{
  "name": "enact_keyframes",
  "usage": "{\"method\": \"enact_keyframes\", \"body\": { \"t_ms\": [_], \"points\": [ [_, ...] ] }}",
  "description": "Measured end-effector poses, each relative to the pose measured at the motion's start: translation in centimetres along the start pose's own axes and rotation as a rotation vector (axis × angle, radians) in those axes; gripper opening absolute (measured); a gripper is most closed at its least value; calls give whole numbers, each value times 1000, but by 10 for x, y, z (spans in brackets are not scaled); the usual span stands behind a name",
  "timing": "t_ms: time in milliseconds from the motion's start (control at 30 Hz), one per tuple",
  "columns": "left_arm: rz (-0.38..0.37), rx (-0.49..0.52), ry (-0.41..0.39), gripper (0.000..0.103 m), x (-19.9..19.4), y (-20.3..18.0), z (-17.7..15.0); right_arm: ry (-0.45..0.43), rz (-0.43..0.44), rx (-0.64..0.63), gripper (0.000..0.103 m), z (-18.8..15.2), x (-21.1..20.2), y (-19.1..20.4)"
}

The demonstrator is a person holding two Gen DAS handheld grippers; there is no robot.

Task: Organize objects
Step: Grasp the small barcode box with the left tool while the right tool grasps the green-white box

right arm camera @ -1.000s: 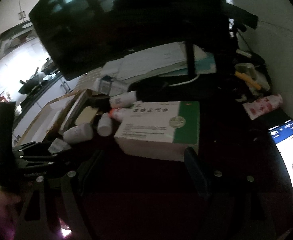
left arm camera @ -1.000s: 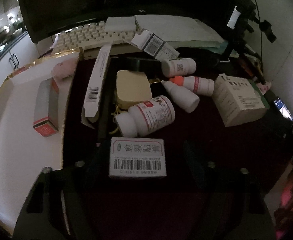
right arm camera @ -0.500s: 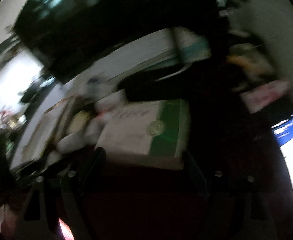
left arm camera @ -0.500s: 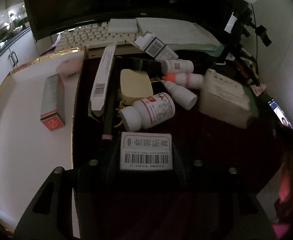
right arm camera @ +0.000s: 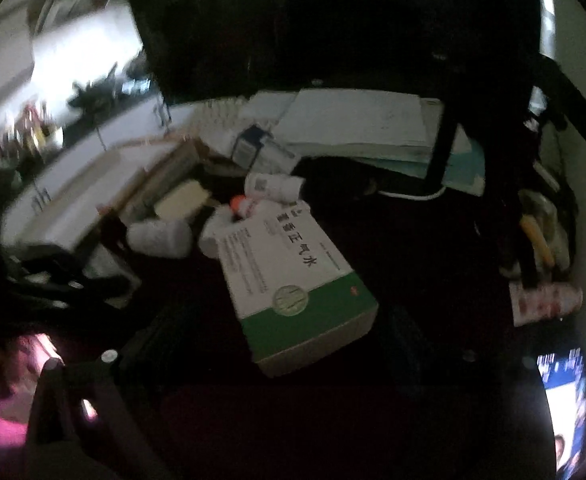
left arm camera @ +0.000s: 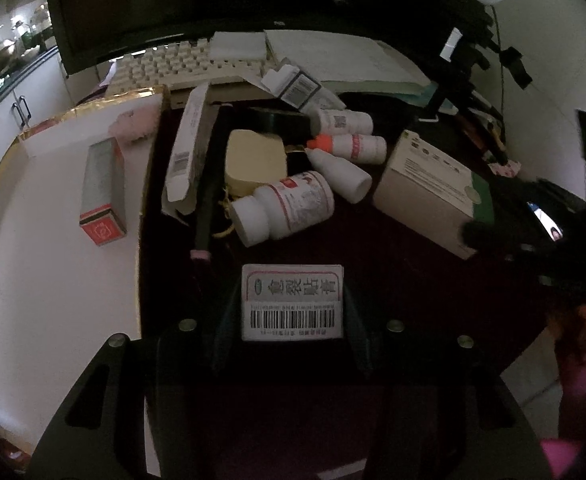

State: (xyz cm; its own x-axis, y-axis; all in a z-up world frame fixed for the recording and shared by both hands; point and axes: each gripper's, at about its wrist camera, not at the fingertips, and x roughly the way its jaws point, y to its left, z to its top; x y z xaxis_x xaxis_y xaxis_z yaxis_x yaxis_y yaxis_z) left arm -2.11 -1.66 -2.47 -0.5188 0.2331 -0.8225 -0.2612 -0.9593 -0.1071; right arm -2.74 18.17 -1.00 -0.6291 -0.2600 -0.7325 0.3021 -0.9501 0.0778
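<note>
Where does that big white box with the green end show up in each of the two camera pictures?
Left wrist view: the green box sits right of centre, beside the heap of bottles.
Right wrist view: the green box lies in the middle, turned askew, between the open right tongs.
Shared landmark: the orange-capped bottle, just left of the box in both.

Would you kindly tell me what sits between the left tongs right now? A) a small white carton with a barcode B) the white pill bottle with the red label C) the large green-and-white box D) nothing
A: in the left wrist view, the small white barcode carton sits squarely between the left tongs, whose fingers flank its two sides.
</note>
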Motion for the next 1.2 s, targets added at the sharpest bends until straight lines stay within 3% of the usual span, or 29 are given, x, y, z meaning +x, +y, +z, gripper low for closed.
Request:
{"method": "enact_keyframes", "body": {
  "t_ms": [167,333,400,533,733,833,1200],
  "points": [
    [14,8,9,48,3,-3,0,65,13,-63,103,7,24,-1],
    [11,6,20,48,2,-4,-1,101,16,-29,103,6,36,-6],
    [12,6,24,48,2,-5,-2,96,21,-15,100,4,37,-6],
    [10,5,32,48,2,-7,-4,92,9,-8,85,0,36,-3],
    [-16,4,69,48,17,-13,-2,59,1,21,83,-2,32,-2],
    [-19,0,57,48,19,-15,1,38,4,37,79,-4,27,-1],
    [2,-7,20,48,19,-16,-2,10,13,104,78,-14,19,-2]
  ]
}}
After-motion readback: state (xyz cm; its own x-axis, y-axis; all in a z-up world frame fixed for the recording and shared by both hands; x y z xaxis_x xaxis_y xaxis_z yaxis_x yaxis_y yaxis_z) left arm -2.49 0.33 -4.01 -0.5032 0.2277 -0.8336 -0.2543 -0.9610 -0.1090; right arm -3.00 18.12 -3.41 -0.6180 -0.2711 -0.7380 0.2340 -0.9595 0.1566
